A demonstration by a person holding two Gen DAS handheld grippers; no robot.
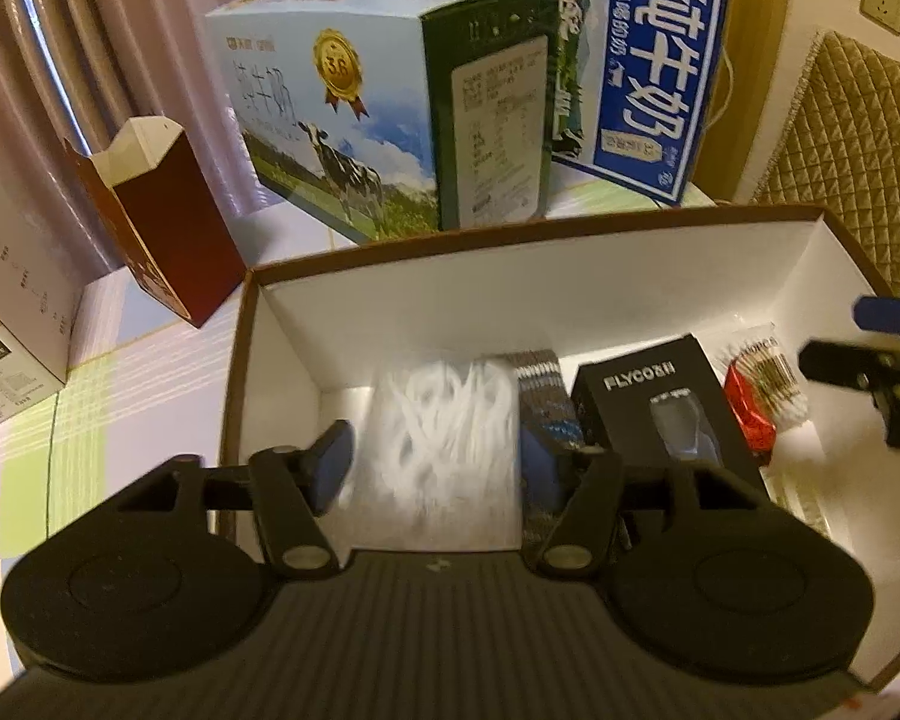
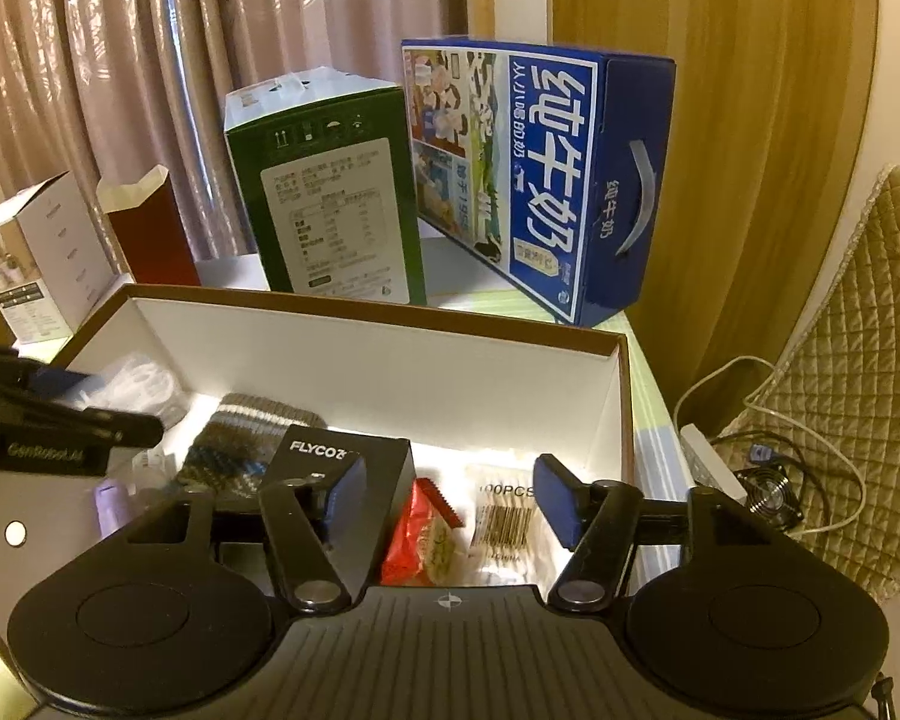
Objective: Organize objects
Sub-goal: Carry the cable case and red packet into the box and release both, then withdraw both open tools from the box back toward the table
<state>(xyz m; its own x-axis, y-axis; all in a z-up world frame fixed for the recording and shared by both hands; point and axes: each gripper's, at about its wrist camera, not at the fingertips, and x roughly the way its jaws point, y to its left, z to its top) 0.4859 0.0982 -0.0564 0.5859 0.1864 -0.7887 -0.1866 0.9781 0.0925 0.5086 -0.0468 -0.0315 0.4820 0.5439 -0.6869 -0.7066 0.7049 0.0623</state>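
Downward both grippers [image 1: 435,459] [image 2: 450,489] tilt over box [image 1: 510,276], parted.

I am in a home room: pleated curtains [image 2: 150,60] at my eleven o'clock, milk cartons [image 2: 528,180] at twelve, a quilted chair cover [image 2: 858,348] at three.
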